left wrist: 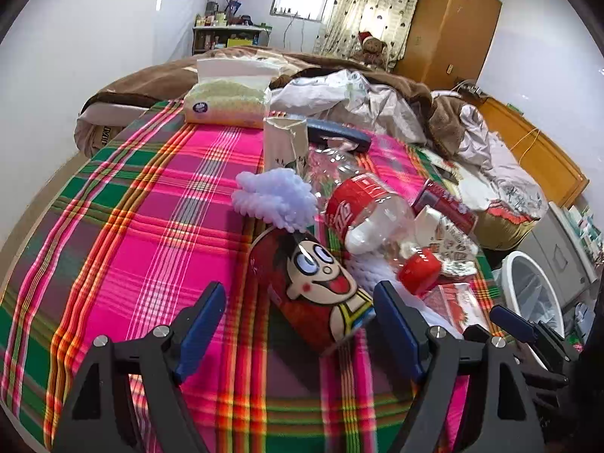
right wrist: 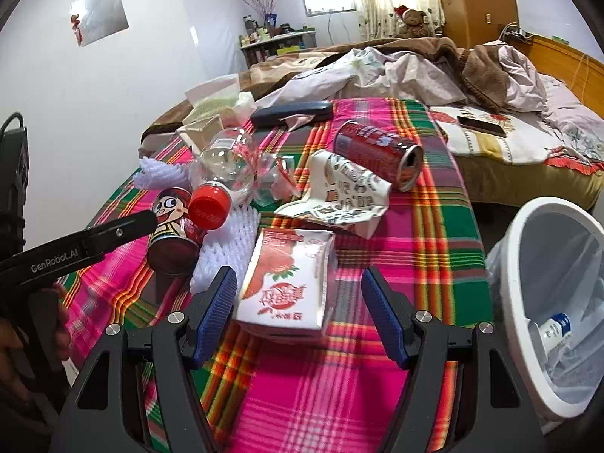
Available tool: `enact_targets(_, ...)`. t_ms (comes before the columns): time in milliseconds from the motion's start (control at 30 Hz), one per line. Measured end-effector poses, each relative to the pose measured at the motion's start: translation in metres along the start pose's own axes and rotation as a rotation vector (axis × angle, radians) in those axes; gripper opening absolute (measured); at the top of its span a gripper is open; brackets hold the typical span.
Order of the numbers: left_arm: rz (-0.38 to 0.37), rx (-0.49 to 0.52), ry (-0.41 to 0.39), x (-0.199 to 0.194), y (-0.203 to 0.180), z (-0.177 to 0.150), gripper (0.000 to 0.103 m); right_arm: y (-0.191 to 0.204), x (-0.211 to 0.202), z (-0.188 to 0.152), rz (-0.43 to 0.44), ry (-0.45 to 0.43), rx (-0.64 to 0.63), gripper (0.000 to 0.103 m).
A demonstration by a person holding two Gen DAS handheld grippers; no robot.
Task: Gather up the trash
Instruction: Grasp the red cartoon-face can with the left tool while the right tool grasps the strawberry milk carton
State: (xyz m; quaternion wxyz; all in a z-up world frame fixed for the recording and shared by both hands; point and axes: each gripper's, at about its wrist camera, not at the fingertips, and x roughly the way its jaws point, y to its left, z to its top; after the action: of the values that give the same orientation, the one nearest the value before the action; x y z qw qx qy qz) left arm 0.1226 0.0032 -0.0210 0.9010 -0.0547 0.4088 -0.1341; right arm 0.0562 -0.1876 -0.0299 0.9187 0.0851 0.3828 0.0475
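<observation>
A red can with a cartoon face lies on the plaid cloth, its near end between the blue pads of my left gripper, which is open and not pressing it. My right gripper is open too, with a flat white and red drink carton lying just ahead, between its fingers. A clear cola bottle with a red cap, a second red can, a crumpled printed paper cup and white foam netting lie in the pile.
A white bin with a liner and some rubbish stands off the table's right edge. A tissue pack, a dark blue case and a small open carton sit at the far end. An unmade bed lies beyond.
</observation>
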Motion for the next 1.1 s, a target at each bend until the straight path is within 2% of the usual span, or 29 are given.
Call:
enact_targets(67, -0.021, -0.017, 0.023, 0.009, 0.002, 0.003, 0.082, 0.003, 0.005, 0.001, -0.009, 0.016, -0.006, 0.070)
enact_targets(400, -0.025, -0.014, 0.068, 0.033, -0.002, 0.009, 0.082, 0.007, 0.016, -0.002, -0.062, 0.072, -0.031, 0.071)
enact_targets(600, 0.029, -0.011, 0.107, 0.043, 0.004, 0.006, 0.082, 0.004, 0.010, 0.000, -0.118, 0.076, -0.045, 0.071)
enact_targets(700, 0.026, -0.023, 0.094, 0.041, 0.008, 0.006, 0.082, 0.001, 0.009, 0.001, -0.165, 0.071, -0.048, 0.071)
enact_targets(867, 0.022, -0.030, 0.068, 0.041, 0.010, 0.013, 0.082, -0.003, 0.014, 0.002, -0.146, 0.077, -0.033, 0.071)
enact_targets(1000, 0.044, -0.019, 0.077, 0.048, 0.010, 0.016, 0.082, -0.005, 0.017, 0.003, -0.147, 0.074, -0.024, 0.071)
enact_targets(1100, 0.029, -0.020, 0.087, 0.053, 0.009, 0.018, 0.081, -0.006, 0.018, 0.001, -0.148, 0.075, -0.015, 0.071)
